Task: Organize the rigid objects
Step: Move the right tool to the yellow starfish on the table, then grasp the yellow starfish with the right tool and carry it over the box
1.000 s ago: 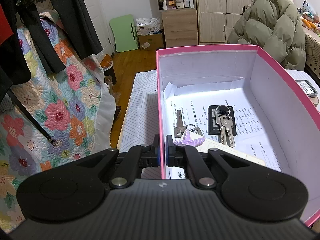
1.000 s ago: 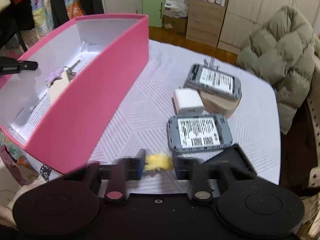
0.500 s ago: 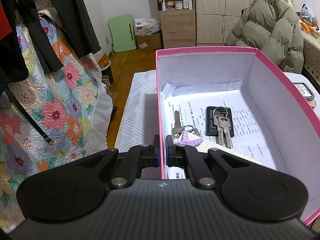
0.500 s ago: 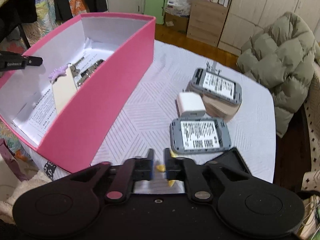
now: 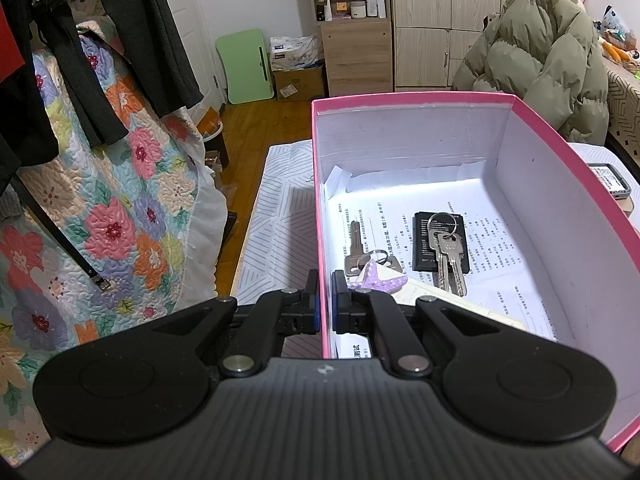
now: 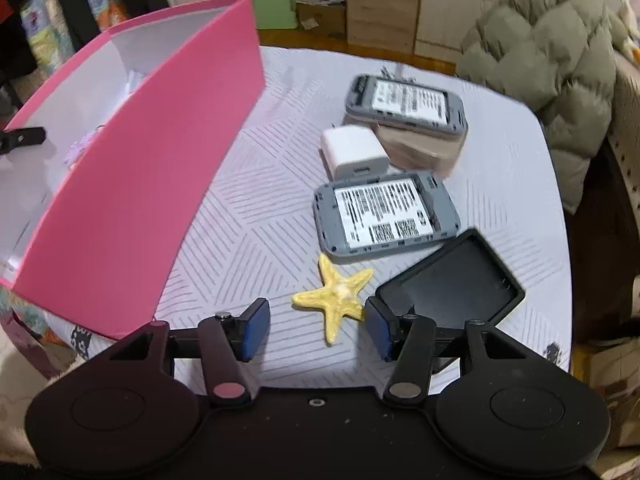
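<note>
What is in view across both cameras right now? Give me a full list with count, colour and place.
box: 1, pink outside, white inside, on the table's left part
key bunches: 2, silver, inside the box on printed paper
battery: 1, black, in the box under one key bunch
purple starfish: 1, in the box near the left gripper
yellow starfish: 1, on the table between the right fingers
grey devices: 2, on the table; far one on a beige block
charger: 1, white, between the devices
black cover: 1, beside the yellow starfish
left gripper: shut on the box wall
right gripper: open
</note>
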`<control>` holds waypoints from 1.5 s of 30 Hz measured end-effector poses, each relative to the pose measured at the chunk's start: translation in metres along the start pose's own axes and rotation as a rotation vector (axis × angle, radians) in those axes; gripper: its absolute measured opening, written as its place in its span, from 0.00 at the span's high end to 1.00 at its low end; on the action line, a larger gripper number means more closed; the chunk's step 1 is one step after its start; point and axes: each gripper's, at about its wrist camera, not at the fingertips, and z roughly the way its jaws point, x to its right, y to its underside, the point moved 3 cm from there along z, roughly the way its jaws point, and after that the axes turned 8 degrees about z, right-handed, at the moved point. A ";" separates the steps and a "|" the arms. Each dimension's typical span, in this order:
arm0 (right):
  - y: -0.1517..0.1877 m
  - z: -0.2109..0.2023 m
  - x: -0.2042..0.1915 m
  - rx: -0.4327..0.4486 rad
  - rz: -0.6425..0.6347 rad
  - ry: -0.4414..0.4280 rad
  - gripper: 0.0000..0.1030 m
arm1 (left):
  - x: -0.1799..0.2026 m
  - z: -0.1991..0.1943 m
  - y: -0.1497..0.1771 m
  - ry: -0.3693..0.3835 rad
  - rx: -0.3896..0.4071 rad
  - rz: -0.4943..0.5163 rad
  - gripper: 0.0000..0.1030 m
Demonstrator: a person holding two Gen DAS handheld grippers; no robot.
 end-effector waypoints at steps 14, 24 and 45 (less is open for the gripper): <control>-0.001 0.011 -0.001 0.056 -0.010 0.021 0.40 | 0.000 0.000 0.000 -0.001 0.000 0.002 0.96; -0.001 0.003 -0.007 0.064 -0.067 0.000 0.48 | -0.001 0.000 0.001 -0.003 -0.001 0.004 0.96; -0.067 -0.086 -0.067 0.352 -0.213 -0.060 0.48 | -0.002 0.002 0.001 0.002 0.001 0.002 0.95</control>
